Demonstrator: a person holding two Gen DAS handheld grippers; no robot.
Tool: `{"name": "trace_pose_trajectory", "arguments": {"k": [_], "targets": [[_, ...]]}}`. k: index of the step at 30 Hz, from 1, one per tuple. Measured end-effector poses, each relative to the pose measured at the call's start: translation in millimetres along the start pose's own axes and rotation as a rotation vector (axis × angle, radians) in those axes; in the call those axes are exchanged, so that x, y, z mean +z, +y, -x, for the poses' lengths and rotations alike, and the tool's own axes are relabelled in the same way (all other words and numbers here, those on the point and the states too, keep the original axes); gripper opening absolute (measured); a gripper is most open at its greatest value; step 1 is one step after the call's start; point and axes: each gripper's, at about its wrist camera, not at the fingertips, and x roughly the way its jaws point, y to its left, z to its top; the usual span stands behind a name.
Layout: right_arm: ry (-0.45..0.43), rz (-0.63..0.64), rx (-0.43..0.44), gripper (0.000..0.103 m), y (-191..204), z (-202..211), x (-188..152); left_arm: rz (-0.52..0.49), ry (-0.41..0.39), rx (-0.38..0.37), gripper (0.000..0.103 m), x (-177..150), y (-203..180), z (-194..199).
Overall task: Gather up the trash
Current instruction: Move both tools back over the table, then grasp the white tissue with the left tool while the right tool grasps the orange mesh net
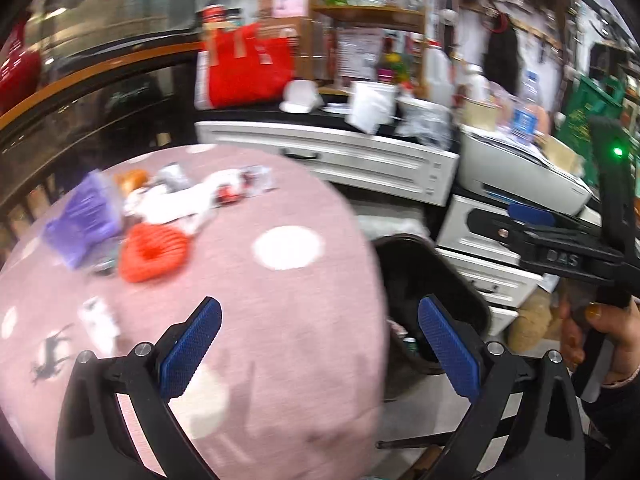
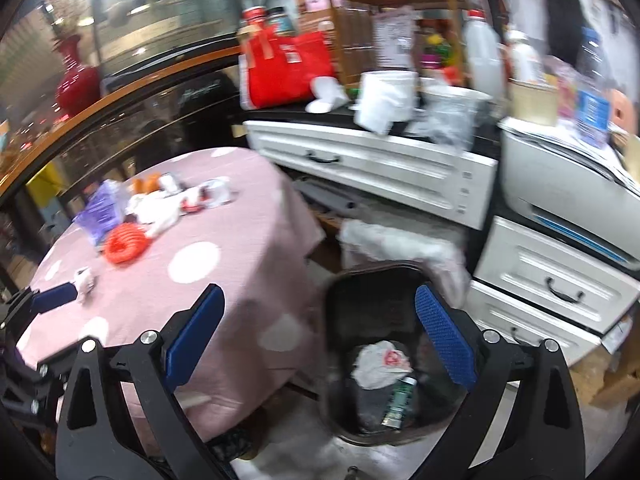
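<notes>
Litter lies on the pink dotted table (image 1: 288,320): a purple packet (image 1: 84,220), an orange-red net coil (image 1: 154,252), crumpled white plastic (image 1: 172,200) and a small white scrap (image 1: 98,320). My left gripper (image 1: 320,348) hangs open and empty over the table's edge. To its right is the black bin (image 1: 404,240). My right gripper (image 2: 320,336) is open and empty too, above the bin (image 2: 372,270). Inside the bin lie a white bag (image 2: 380,364) and a green can (image 2: 400,400). The same packet (image 2: 102,208) and coil (image 2: 126,244) show in the right wrist view.
White drawers (image 2: 372,164) and a printer (image 2: 560,192) stand behind the bin, with a red bag (image 2: 288,72), jugs and tubs on top. A glass counter (image 1: 100,92) curves behind the table. A hand (image 1: 600,340) holds the right gripper's handle at the right.
</notes>
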Motion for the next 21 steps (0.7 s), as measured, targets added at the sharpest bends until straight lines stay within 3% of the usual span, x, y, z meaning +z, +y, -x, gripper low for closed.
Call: {"name": "trace_pose_trajectory", "arguments": {"k": [12, 17, 21], "targets": [[0.051, 0.146, 0.134, 0.095, 88, -33, 5, 0.224, 0.047, 0.181, 0.097, -32, 116, 10], [0.070, 0.179, 0.159, 0.095, 109, -43, 7, 0.313, 0.101, 0.187, 0.096, -35, 150, 0], [0.075, 0.201, 0.170, 0.095, 119, -46, 5, 0.302, 0.124, 0.201, 0.092, -33, 158, -11]]}}
